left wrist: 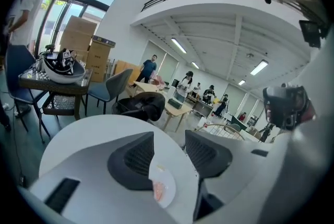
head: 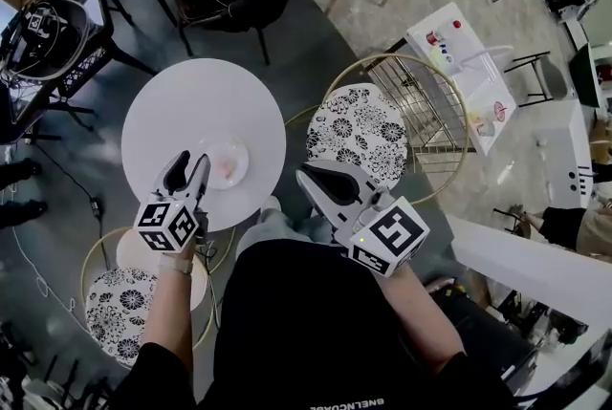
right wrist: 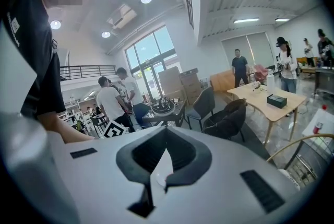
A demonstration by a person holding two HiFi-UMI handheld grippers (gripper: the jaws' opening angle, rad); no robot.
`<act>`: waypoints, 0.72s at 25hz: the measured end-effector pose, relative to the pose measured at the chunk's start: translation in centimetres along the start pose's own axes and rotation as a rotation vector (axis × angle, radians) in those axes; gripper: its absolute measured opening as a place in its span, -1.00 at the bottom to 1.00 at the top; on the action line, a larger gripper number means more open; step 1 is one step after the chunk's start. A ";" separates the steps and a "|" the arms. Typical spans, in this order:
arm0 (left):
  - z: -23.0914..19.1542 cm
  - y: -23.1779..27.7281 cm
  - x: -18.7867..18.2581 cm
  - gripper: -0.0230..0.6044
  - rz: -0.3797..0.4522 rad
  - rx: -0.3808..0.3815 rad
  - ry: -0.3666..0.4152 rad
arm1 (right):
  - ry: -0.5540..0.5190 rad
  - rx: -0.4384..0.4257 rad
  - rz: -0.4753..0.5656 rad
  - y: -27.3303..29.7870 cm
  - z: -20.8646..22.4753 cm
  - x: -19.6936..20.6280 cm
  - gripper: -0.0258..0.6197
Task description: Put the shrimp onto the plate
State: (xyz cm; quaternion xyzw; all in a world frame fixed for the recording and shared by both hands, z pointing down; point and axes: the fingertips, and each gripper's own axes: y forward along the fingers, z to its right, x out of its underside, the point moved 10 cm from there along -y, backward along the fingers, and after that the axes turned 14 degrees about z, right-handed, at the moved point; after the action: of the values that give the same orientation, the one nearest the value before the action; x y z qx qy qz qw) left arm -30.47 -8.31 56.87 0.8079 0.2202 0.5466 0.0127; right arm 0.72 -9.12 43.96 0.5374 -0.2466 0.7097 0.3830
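Resting on the plate (head: 241, 153): the shrimp (head: 227, 167), a small pale-pink lump with a soft outline, too small to show legs or tail. Lies a little toward the plate's near side, with a faint yellowish speck beyond it.

Plate small, round, white and glossy, with a shallow rim. Set close to the near edge of the round table (head: 196, 97), slightly right of that edge's middle. Table top smooth, matte and white.

Left gripper (head: 192, 158) held low at the plate's left rim, tongs spread well apart and gripping nothing. Whether touching the rim, unclear. In the left gripper view, plate and shrimp framed in the gap between the two dark ribbed pads. Light grey moulded plastic body, with a black-and-white marker cube behind.

Right gripper (head: 304, 174) off the table's right edge, between the table and a round stool (head: 359, 126) with a black-and-white floral cushion. Tongs together, tips meeting, nothing between them. Same grey shell, dark ribbed pads and marker cube.
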 end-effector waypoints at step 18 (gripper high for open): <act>16.2 -3.3 -11.2 -0.38 0.238 0.276 0.066 | -0.043 -0.111 0.143 -3.4 0.6 -7.1 -0.89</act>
State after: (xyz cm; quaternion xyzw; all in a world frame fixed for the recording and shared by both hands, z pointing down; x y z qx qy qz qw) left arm -20.64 -5.93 39.63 0.8038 0.1962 0.5351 -0.1704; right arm 4.76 -9.54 37.16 0.5116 -0.3315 0.7087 0.3550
